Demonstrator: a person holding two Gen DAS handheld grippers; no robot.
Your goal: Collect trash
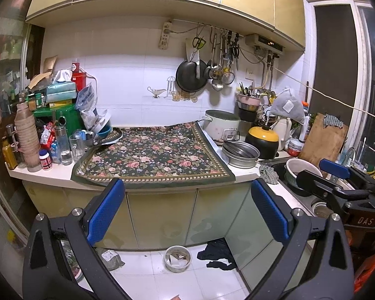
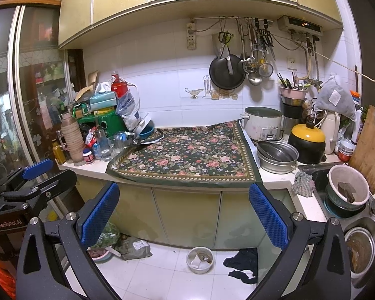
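Note:
A small white bowl (image 1: 177, 258) with scraps of trash sits on the tiled floor below the counter; it also shows in the right wrist view (image 2: 200, 259). A dark cloth (image 1: 217, 253) lies crumpled on the floor to its right, also in the right wrist view (image 2: 242, 262). A grey-green bag (image 2: 133, 247) lies on the floor to the left. My left gripper (image 1: 185, 202) is open and empty, held in front of the cabinets. My right gripper (image 2: 185, 202) is open and empty too, beside it.
A floral cloth (image 1: 152, 155) covers the counter. Bottles, stacked cups and boxes (image 1: 27, 137) crowd its left end; a rice cooker (image 1: 222, 125), steel pans (image 1: 240, 153) and a black-and-yellow pot (image 1: 262, 138) its right. A sink with a white bowl (image 2: 347, 185) lies far right.

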